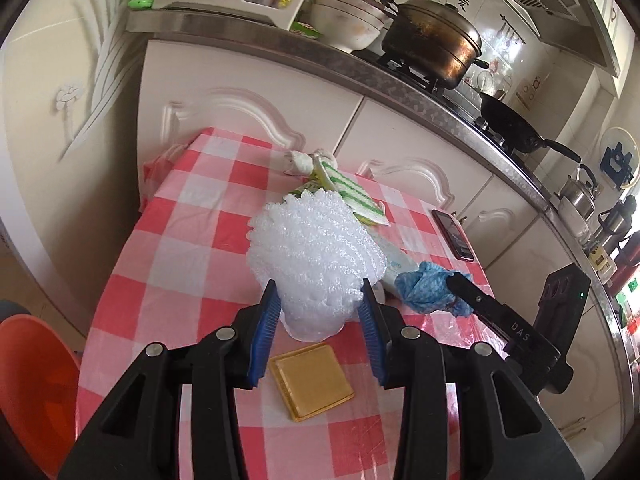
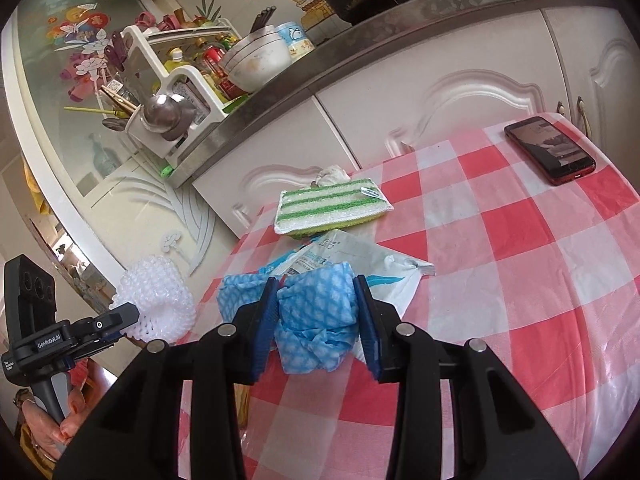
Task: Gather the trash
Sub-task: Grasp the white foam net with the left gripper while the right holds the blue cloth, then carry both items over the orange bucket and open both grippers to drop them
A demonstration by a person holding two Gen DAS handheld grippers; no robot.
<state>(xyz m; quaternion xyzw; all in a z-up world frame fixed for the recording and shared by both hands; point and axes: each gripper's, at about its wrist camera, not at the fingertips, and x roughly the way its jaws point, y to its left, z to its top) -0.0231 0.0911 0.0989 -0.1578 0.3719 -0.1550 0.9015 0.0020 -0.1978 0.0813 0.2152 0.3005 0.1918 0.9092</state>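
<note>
The white foam net is pinched between the blue pads of the left hand-held gripper, held above the checked desk. The blue crumpled cloth sits squeezed between the pads of the right hand-held gripper, just over the desk's near edge.

Only the left wrist view shows one flat amber square lying on the desk under the foam net, and an orange tub beside the desk, its inside not visible. Only the right wrist view shows clearly one white printed pouch flat under the cloth, and the person's hand gripping the left handle.

Both views show one green-striped sponge, one wad of tissue behind it, and one phone near the desk's far edge.
</note>
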